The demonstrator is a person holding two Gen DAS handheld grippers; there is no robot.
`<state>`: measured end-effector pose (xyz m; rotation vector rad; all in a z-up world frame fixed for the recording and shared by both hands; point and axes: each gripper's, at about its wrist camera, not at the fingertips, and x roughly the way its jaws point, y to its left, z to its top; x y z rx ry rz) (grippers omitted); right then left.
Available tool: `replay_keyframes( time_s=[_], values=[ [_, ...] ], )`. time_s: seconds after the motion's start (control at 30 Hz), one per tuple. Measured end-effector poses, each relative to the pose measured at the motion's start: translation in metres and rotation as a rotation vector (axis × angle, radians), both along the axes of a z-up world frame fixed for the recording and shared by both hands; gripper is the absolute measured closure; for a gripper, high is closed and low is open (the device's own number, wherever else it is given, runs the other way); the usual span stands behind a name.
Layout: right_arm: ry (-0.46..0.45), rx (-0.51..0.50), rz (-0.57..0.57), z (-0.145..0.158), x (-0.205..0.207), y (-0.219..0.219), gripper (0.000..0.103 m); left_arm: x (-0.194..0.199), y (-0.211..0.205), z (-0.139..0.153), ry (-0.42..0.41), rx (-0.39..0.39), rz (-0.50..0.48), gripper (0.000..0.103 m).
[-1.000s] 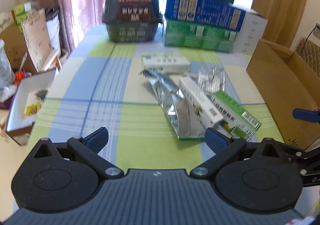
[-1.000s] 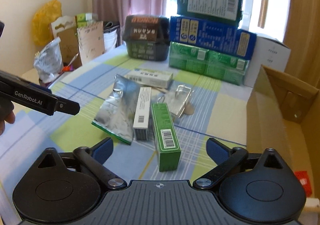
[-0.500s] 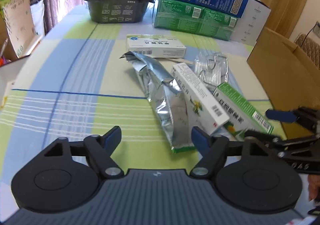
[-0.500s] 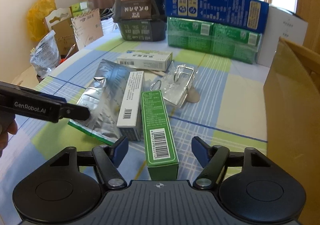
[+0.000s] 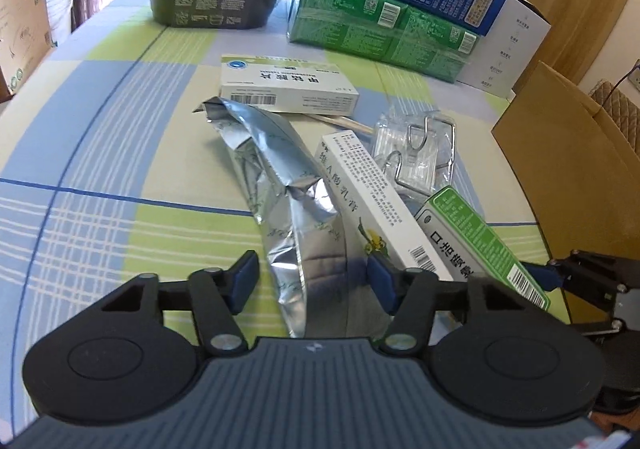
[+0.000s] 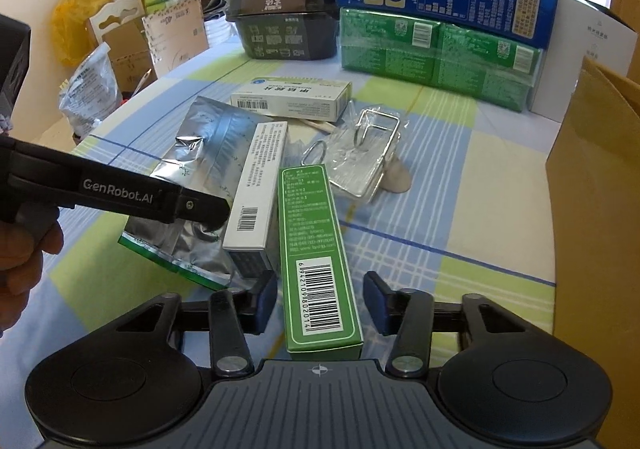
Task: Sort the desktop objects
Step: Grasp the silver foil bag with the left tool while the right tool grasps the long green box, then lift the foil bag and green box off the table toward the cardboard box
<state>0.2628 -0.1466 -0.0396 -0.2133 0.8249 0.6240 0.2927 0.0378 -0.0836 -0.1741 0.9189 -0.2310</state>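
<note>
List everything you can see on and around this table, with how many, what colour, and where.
Foil pouch: one, silver, table centre, between left jaws.
Long green box: one, between right jaws.
Long white box: one, between pouch and green box.
Flat white medicine box: one, behind pouch.
Wire hooks in clear wrap: one pack, right of boxes.
Dark food container: one, far edge.
Stacked cartons: blue over green, far right.
Cardboard box: one, brown, right edge.
Left hand-held gripper: open, closing.
Right hand-held gripper: open, closing.
</note>
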Motion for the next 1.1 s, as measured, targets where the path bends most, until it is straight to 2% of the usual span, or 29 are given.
replay_keyframes(
  time_s=[0.1,0.27,0.37,0.53,0.73,0.93,1.03,1.1],
  values=[
    [0.007,0.001,-0.008,-0.001,-0.001,-0.001,0.074,0.001,-0.002,0.002,0.011,0.004,0.001,0.059],
    [0.023,0.016,-0.044,0.005,-0.008,-0.005,0.075,-0.007,-0.001,0.011,0.023,0.04,-0.004,0.068],
    [0.03,0.023,-0.041,0.01,-0.02,-0.006,0.075,-0.019,-0.001,0.017,0.04,0.073,-0.019,0.07],
    [0.051,0.032,-0.054,0.016,-0.049,-0.018,0.075,-0.058,-0.005,0.025,0.063,0.138,-0.076,0.07],
    [0.065,0.024,-0.05,0.023,-0.092,-0.031,0.075,-0.124,-0.013,0.034,0.082,0.154,-0.126,0.072],
    [0.07,0.015,-0.022,0.019,-0.118,-0.033,0.075,-0.16,-0.015,0.039,0.072,0.148,-0.113,0.071],
    [0.06,0.006,-0.018,0.017,-0.116,-0.032,0.075,-0.152,-0.013,0.037,0.082,0.146,-0.086,0.06],
    [0.059,0.0,-0.022,0.016,-0.112,-0.032,0.075,-0.144,-0.011,0.036,0.085,0.129,-0.071,0.058]
  ],
)
